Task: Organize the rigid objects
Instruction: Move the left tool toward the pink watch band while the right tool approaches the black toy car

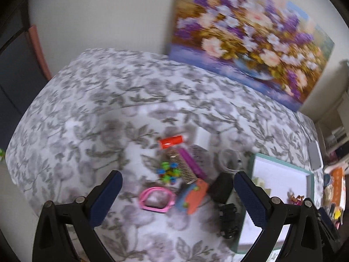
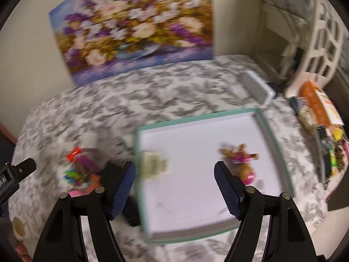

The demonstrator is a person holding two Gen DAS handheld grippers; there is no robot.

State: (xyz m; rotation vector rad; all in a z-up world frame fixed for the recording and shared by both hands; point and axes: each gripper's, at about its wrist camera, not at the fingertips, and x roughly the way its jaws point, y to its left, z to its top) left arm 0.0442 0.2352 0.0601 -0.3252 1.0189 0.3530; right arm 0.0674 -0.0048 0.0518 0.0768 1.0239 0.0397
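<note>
Left gripper (image 1: 177,193) fingers spread wide, empty, above the patterned desk (image 1: 87,113). Between them: pink ring (image 1: 157,198), orange-blue toy (image 1: 193,195). Beyond the right finger: teal-rimmed tray (image 1: 281,163).
</note>
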